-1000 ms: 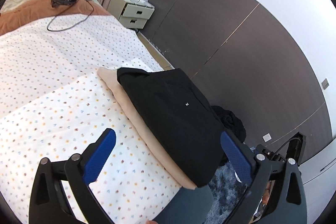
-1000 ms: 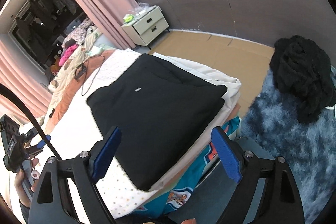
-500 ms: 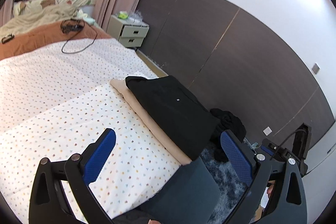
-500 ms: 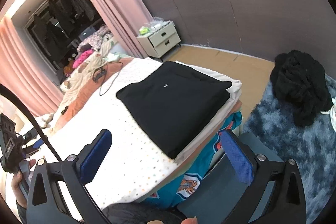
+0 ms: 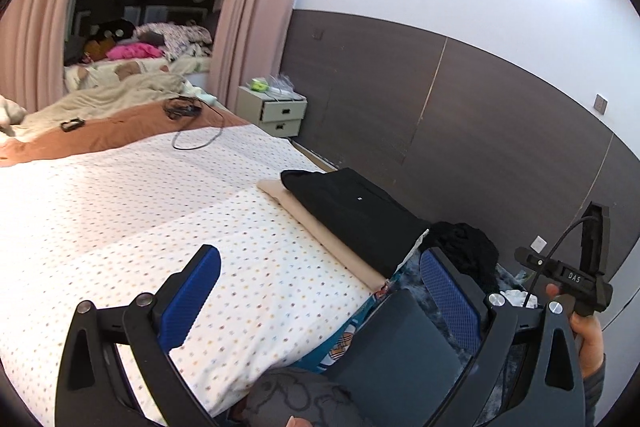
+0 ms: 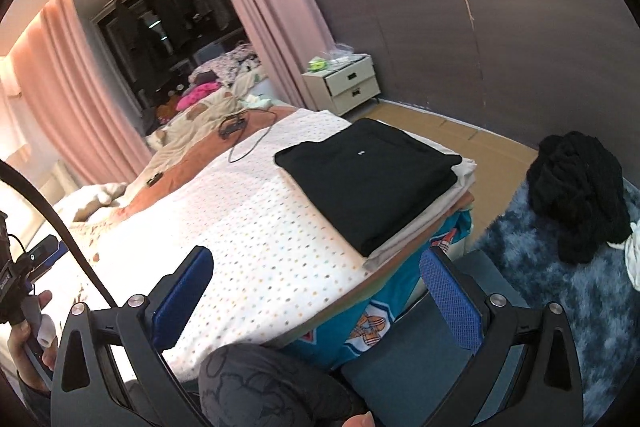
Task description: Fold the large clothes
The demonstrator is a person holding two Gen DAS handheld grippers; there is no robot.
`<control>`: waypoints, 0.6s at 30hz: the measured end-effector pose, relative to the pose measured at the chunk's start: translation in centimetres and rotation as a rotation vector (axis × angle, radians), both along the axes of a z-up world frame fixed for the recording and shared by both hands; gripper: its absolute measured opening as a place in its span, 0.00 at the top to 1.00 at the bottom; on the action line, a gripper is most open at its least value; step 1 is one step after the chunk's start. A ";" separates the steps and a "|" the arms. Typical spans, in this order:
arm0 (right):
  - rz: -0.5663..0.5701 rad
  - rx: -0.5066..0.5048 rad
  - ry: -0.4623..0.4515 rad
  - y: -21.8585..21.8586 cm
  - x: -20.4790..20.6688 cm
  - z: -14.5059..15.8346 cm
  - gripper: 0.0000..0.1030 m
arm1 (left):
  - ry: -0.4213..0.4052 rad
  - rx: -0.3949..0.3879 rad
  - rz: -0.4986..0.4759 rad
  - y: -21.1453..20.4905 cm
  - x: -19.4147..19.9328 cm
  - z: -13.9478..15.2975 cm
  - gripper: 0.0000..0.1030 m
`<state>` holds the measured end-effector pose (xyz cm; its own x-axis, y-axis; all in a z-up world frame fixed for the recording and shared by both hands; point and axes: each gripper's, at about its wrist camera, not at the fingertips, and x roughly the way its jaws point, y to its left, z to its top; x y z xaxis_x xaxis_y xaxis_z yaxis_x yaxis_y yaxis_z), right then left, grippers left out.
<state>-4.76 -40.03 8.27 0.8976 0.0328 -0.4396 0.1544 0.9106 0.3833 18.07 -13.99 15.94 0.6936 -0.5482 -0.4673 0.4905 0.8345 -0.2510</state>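
Wide bed point(image 5: 120, 227) under a white dotted sheet point(image 6: 256, 247), a rust-brown cover point(image 5: 120, 131) across its far part, crumpled beige bedding point(image 5: 120, 99) beyond. Black cable point(image 5: 196, 143) looped on the sheet toward 11 o'clock in the left wrist view. Pink curtains point(image 6: 264, 7) around a dark closet opening point(image 6: 172, 19); cream two-drawer nightstand point(image 6: 344, 87) against a dark wood-panelled wall point(image 5: 480, 107). Shaggy blue rug point(image 6: 580, 287) on the floor at 3 o'clock in the right wrist view, with a loose heap of black clothing point(image 6: 576, 195) on it.

Folded black garment point(image 6: 368, 179) flat on a stack of pale folded pieces point(image 6: 404, 239) at the bed's near right corner, up at 1 o'clock from the right gripper point(image 6: 316, 297). Rectangular; long axis from the near bed edge away toward the nightstand, small white mark face up.

Left gripper point(image 5: 320, 295): blue pads spread wide, nothing between them, over the bed's edge. Right gripper: opened to full spread within the last second, pinching nothing, apart from the garment. Right hand point(image 5: 588, 343) on its handle at 4 o'clock in the left wrist view.
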 end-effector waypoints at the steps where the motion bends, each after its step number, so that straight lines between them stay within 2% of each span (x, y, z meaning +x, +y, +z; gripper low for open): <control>1: 0.004 -0.001 -0.005 0.2 -0.5 0.0 0.00 | -0.005 0.000 0.007 0.4 -0.6 -0.1 0.01; 7: 0.029 -0.041 -0.029 1.8 -3.3 -0.9 0.00 | -0.056 0.015 0.055 2.4 -4.4 -0.7 0.01; 18: 0.057 -0.103 -0.037 5.6 -6.0 -2.7 0.00 | -0.116 0.025 0.105 4.3 -9.9 -2.7 0.01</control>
